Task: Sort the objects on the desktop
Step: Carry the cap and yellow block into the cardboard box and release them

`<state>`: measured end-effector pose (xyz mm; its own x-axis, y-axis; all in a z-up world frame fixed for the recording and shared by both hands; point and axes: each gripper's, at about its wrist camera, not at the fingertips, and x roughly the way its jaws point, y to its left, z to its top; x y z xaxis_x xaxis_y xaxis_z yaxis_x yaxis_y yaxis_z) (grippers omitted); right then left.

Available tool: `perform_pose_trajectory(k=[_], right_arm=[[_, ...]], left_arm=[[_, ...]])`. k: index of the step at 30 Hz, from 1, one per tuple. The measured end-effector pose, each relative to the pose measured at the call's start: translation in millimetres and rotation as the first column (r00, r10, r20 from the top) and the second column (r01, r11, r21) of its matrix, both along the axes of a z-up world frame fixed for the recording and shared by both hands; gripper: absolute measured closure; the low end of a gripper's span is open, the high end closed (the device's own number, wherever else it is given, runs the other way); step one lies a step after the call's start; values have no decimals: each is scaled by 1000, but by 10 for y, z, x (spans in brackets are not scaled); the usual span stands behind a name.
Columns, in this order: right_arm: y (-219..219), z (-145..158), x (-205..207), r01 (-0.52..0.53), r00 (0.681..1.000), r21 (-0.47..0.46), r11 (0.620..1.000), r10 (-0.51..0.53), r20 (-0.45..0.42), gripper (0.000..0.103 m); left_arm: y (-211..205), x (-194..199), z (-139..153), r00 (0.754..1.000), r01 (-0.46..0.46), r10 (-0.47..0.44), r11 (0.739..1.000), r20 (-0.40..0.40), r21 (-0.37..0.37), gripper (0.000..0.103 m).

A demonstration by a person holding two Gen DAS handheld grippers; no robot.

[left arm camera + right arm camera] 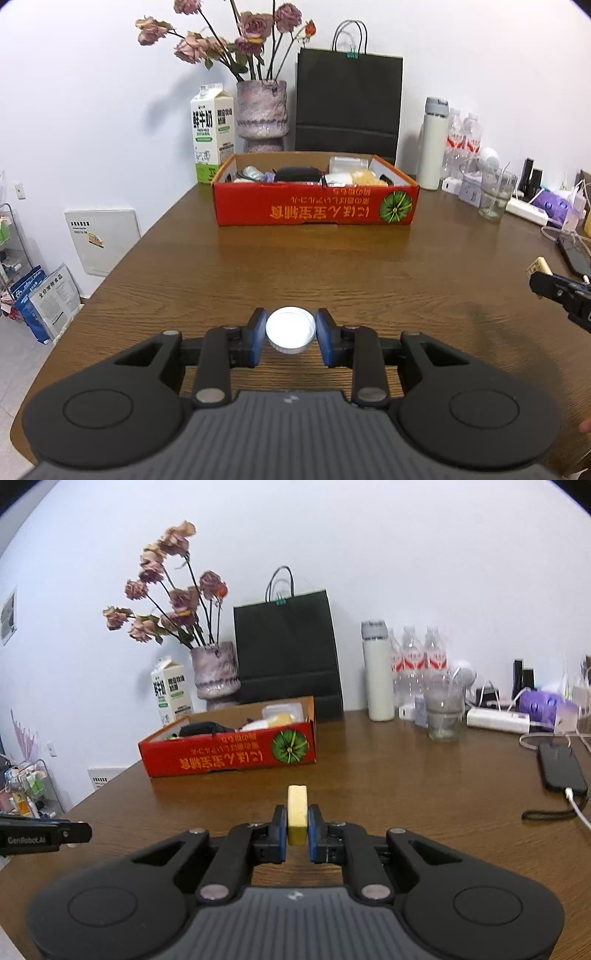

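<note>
Your left gripper (291, 329) pinches a round white lid (291, 328) over the wooden table (332, 266); your right gripper (297, 825) clamps a pale yellow block (297, 814) upright, short of the red box (229, 753)

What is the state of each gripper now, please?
Left gripper: closed on a white round lid.
Right gripper: closed on a pale yellow block.
</note>
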<state>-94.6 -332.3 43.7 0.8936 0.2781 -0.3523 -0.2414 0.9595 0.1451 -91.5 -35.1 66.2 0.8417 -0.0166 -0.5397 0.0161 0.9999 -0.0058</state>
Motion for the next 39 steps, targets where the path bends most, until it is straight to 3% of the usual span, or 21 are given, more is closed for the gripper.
perform_pose_trajectory(k=[6, 14, 18, 21, 26, 31, 34, 39], right_arm=[[53, 120, -11, -14, 999, -5, 1000, 14, 36, 93], [130, 496, 372, -33, 997, 23, 999, 32, 66, 93], [134, 595, 577, -37, 999, 85, 996, 33, 43, 93], [239, 618, 751, -37, 999, 48, 998, 35, 28, 93], [419, 776, 1148, -75, 997, 21, 997, 75, -3, 93], [694, 965, 1796, -151, 987, 44, 988, 153, -57, 93], [890, 981, 2310, -188, 968, 77, 979, 198, -153, 93], [1289, 725, 3103, -178, 928, 33, 983, 179, -326, 93]], left_arm=[[142, 69, 196, 998, -14, 15, 1000, 54, -25, 74], [425, 563, 500, 995, -36, 41, 998, 95, -57, 74], [514, 794, 540, 995, -9, 16, 997, 94, -71, 73], [577, 1056, 594, 998, 9, -4, 997, 69, -80, 73], [693, 1585, 795, 992, 79, -71, 994, 101, -74, 73], [718, 2458, 817, 997, 74, -76, 992, -8, -103, 73], [685, 2936, 734, 992, 86, -97, 988, -82, -126, 73], [513, 3559, 456, 976, 52, -82, 987, -202, -153, 73]])
